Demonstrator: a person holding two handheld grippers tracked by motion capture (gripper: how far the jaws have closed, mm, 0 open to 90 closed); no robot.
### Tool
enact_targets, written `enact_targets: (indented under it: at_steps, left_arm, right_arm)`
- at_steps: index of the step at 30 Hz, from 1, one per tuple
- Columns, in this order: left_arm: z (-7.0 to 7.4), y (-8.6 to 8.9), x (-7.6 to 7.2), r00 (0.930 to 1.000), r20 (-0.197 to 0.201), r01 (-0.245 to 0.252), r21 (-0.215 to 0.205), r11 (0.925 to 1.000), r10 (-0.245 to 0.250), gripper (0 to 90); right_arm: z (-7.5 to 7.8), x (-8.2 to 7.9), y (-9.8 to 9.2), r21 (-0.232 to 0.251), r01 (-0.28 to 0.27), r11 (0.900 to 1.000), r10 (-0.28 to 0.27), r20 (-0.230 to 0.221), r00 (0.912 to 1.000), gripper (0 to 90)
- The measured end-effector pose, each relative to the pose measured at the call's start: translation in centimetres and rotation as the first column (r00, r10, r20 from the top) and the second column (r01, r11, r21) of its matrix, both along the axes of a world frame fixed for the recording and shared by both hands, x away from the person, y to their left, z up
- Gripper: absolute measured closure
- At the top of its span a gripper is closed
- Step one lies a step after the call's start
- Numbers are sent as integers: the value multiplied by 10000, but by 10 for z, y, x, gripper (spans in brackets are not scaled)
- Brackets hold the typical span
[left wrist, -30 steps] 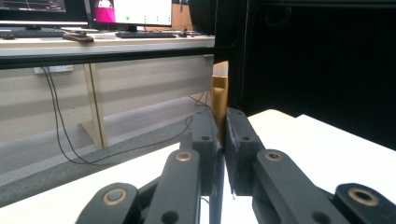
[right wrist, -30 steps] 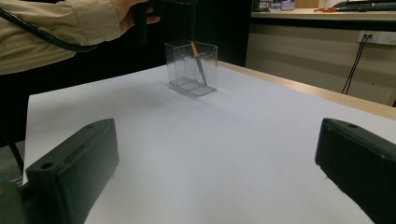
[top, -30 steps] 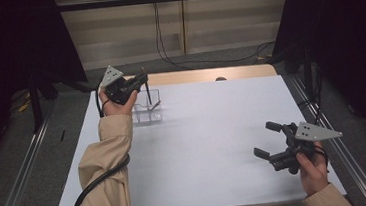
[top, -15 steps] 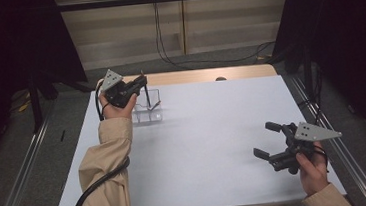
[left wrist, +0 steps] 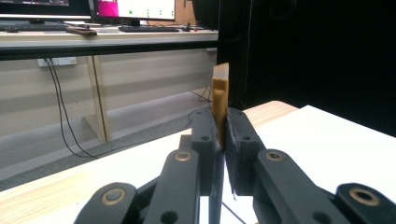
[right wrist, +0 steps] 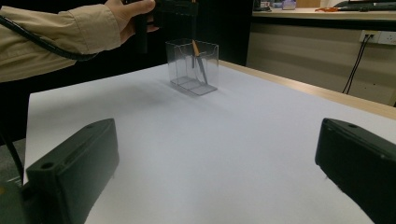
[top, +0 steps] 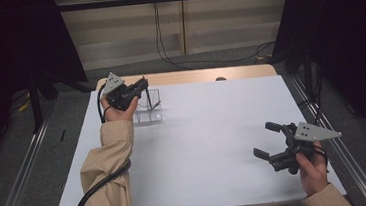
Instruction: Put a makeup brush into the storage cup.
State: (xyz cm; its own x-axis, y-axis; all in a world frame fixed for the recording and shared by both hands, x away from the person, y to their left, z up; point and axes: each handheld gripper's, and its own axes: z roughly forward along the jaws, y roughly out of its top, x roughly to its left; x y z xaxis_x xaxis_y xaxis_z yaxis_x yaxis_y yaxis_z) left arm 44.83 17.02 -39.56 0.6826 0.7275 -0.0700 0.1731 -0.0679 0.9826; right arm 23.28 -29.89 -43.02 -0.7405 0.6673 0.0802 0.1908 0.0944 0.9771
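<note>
Up at the far left of the white surface [top: 210, 146], the left claw [top: 140, 83] hovers right over a clear plastic box [top: 149, 106], a small see-through container standing upright on the sheet. The left gripper view gives the close-up: the two black jaws are squeezed tight together, clenched on a slim brown stick [left wrist: 220, 105] with a pale tip that pokes up between them, standing straight along the jaws. From the right gripper view the box [right wrist: 194, 65] is plain to see, and inside it there are thin pieces, one orange and one dark, leaning at a slant against each other; the top of them runs up toward the left claw [right wrist: 180, 9] held just above the rim. Whether the clamped stick is one of those same pieces is hard to tell from here. The person's tan sleeve [top: 110, 164] stretches across the left side of the surface, with a black cable [top: 96, 191] trailing along it off the near edge.

Over on the right, well apart from the box, the right claw [top: 267, 139] sits low near the near-right corner of the surface, jaws spread wide and released, nothing between them. Its own view shows the two black pads [right wrist: 74, 168] far apart with bare white sheet between.
</note>
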Motion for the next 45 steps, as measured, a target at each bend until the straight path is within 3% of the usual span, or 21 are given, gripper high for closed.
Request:
enact_targets:
  at_steps: [9, 10, 12, 14, 18, 22, 35, 38, 45]
  left_arm:
    - [-4, -1, -1, 10000, -53, -73, 101, 9999, 73, 825]
    - [-4, 0, -1, 9999, -45, -158, 116, 9998, 158, 792]
    - [-3, 2, -1, 9999, -105, -62, -233, 9997, 59, 687]
    - [-2, 1, -1, 9999, -123, -15, -74, 10000, 14, 633]
    - [2, 2, -3, 9995, -293, -89, -431, 9990, 77, 444]
    - [4, 3, -4, 9988, -459, -221, -533, 9983, 197, 316]
    - [7, 9, -10, 9992, -381, -104, -633, 9979, 80, 144]
    - [7, 11, -12, 9991, -405, 77, -636, 9979, -103, 62]
    - [9, 17, -17, 9979, -419, 454, -785, 9959, -488, 7]
  right_arm:
    - [0, 0, 0, 18, 13, 10000, -13, 10, 10000, 0]
    - [0, 0, 0, 1, 7, 10000, -7, 10, 10000, 0]
    - [0, -1, 0, 13, 7, 10000, -7, 13, 10000, 0]
    - [0, -1, 0, 38, 5, 10000, -5, 12, 10000, 0]
    - [0, -1, -1, 48, 45, 10000, -45, 0, 10000, 0]
    - [1, -1, 0, 7, 11, 10000, -11, 1, 10000, 0]
    - [0, -1, 0, -10, 25, 10000, -25, 12, 10000, 0]
    - [0, -1, 0, -8, 27, 10000, -27, 9, 10000, 0]
    - [0, -1, -1, -27, 57, 10000, -57, 12, 10000, 0]
